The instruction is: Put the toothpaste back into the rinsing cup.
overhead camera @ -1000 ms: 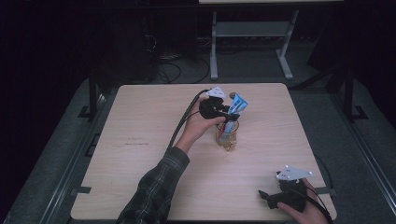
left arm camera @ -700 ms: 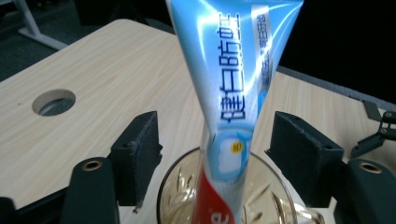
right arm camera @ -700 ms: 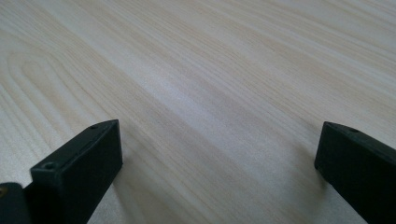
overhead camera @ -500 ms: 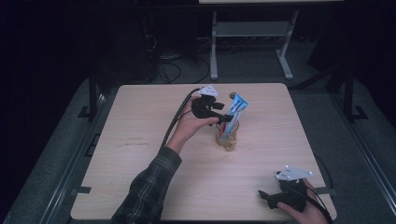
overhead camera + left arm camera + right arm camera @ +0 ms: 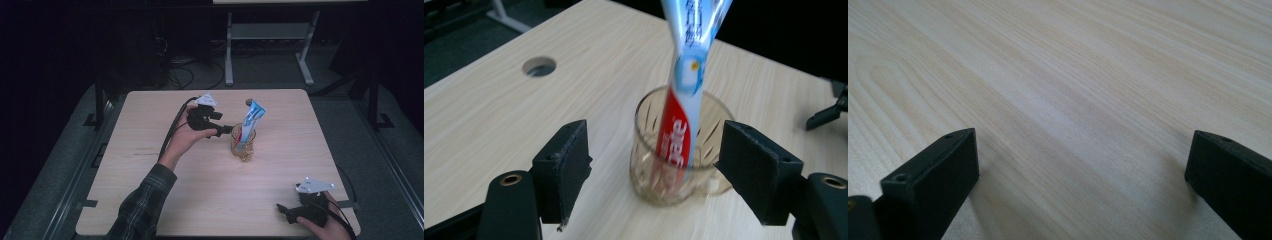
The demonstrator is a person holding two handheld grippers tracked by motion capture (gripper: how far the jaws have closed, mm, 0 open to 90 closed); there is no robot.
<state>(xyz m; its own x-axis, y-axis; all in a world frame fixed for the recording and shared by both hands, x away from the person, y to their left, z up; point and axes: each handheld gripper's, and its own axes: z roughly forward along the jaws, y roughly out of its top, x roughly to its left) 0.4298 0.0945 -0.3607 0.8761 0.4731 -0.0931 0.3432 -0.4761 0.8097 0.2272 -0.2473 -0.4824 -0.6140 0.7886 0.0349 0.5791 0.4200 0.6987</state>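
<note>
A toothpaste tube [image 5: 248,125] stands tilted in a clear glass cup [image 5: 243,144] near the middle of the wooden table [image 5: 150,175], cap end down, its flat end leaning toward the far side. The left gripper [image 5: 223,130] is just beside the cup on its left, jaws spread and holding nothing. The right gripper [image 5: 284,210] sits low at the table's near right corner, well apart from the cup, jaws spread over bare wood.

You work on a table [image 5: 150,200] of pale wood with fine grain and a matt, smooth face. The cup [image 5: 674,165] is clear cut glass, the toothpaste tube [image 5: 686,100] glossy plastic. Your sleeve [image 5: 145,205] is checked cloth.
</note>
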